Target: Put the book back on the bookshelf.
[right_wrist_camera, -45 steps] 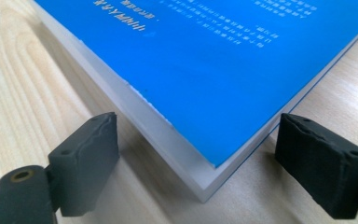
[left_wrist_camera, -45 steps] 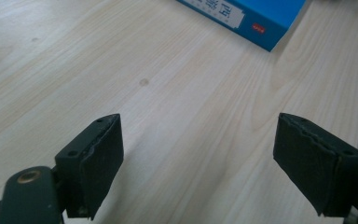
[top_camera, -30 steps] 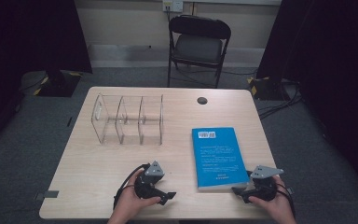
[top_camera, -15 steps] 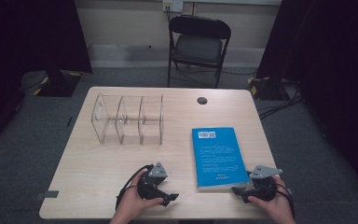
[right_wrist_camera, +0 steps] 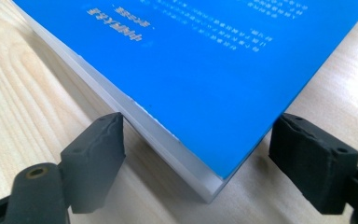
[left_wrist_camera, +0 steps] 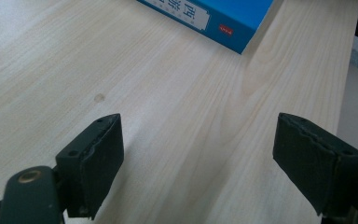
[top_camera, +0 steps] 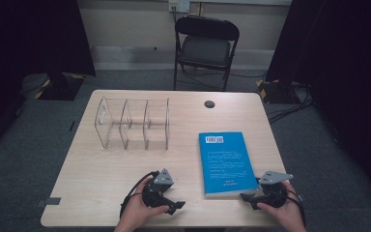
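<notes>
Book lying flat, cover up, on the right half of the table, its near right corner close to the front edge; I take this as the thing being worked on. My right gripper sits low on the tabletop at that corner. In the right gripper view the corner of the book points in between the two black jaws, which stand apart on either side of it: the left pad is just beside the page edge, the right pad just beside the cover's edge, and I cannot see either pressing. The jaws have just been closing a little with the corner between them, so I read this as the start of a pinch, approached at the corner because that is where a flat book gives the pads something to catch.

My left gripper rests on bare wood to the left of the book, jaws spread wide and holding nothing; in the left gripper view the book's near left corner lies ahead of it, well apart. I judge it is parked there, ready to steady the book.

Clear divider rack standing upright at the back left, its slots unoccupied; a likely destination, though I cannot confirm that. Folding chair beyond the table.
</notes>
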Motion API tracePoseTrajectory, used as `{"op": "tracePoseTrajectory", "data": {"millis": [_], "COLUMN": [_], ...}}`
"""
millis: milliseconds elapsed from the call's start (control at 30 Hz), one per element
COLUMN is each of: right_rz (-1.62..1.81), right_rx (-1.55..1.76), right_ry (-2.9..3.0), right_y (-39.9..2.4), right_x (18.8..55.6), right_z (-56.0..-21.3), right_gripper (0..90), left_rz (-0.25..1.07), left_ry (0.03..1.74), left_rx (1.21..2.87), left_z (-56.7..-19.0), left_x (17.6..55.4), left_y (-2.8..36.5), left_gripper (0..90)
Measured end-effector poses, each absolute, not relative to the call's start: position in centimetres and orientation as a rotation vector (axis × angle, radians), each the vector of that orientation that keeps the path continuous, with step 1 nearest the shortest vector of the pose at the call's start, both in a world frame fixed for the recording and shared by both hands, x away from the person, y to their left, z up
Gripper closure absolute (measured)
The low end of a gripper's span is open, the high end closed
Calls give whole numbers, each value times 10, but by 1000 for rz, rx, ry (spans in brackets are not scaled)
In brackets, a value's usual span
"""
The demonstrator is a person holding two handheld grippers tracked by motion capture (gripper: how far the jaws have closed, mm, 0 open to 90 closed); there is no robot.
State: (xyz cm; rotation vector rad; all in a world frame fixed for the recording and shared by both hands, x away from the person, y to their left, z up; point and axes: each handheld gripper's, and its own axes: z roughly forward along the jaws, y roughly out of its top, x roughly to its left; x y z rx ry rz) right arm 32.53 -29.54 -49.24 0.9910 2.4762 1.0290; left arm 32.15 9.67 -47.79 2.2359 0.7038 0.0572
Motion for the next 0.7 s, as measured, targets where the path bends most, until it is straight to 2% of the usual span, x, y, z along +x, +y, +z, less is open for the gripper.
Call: {"op": "tracePoseTrajectory", "data": {"millis": [700], "right_rz": [1007], "right_rx": [992], "right_ry": [2483], "right_y": [-295], "right_x": [325], "right_z": [-493], "right_gripper": [184], "left_rz": [56], "left_ry": [699], "left_rx": [2224], "left_z": [-476], "left_x": [319], "left_y": [97], "left_gripper": [163]}}
